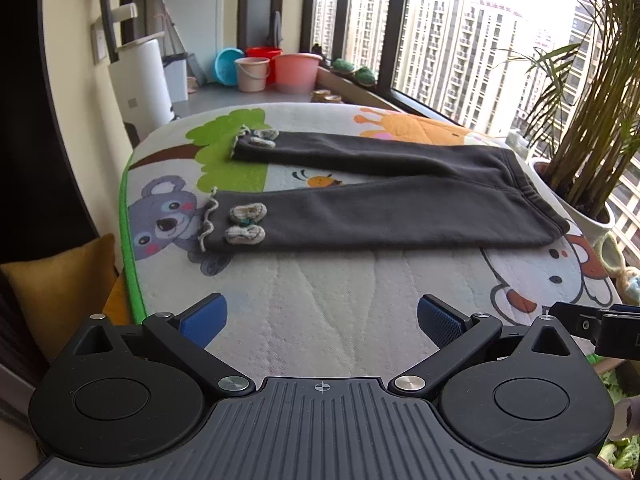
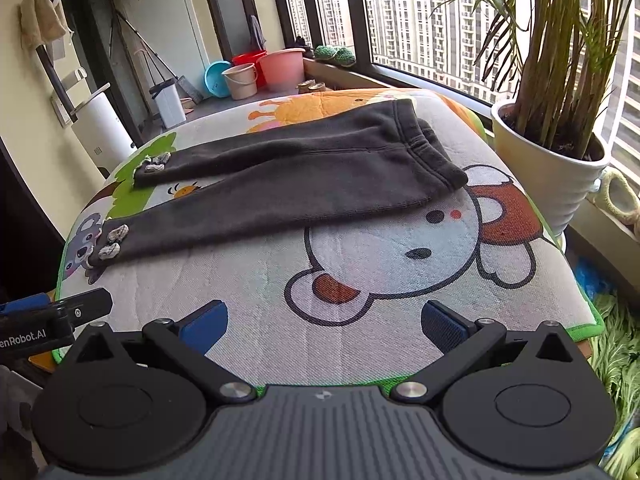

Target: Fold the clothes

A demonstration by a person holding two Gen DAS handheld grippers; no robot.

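**Pants laid flat, both grippers empty at near edge**

Left side first: left gripper hovers over the near edge of the cartoon-print quilted mat, blue pads spread wide apart, nothing between them. Right gripper sits beside it over the same near edge, jaws equally wide apart, empty. Each gripper's tip shows at the edge of the other's view, so they're close together.

Task item: one pair of dark grey fleece children's pants, spread flat across the far half of the mat, well ahead of both grippers. Long axis runs left–right, roughly parallel to the near edge. Cuffs point to the left edge, elastic waistband toward the right edge near the white ribbed plant pot.

Counts:
- 1 pair of pants, 2 legs, splayed in a narrow V, near leg and far leg apart at the cuffs
- 2 cream knitted bows on the near cuff, 2 on the far cuff
- 2 grippers

Judgement: no fold made yet. Left gripper is nearer the near cuff, right gripper nearer the waistband. Likely first move is closing the V, leg over leg, which needs a forward reach from both.
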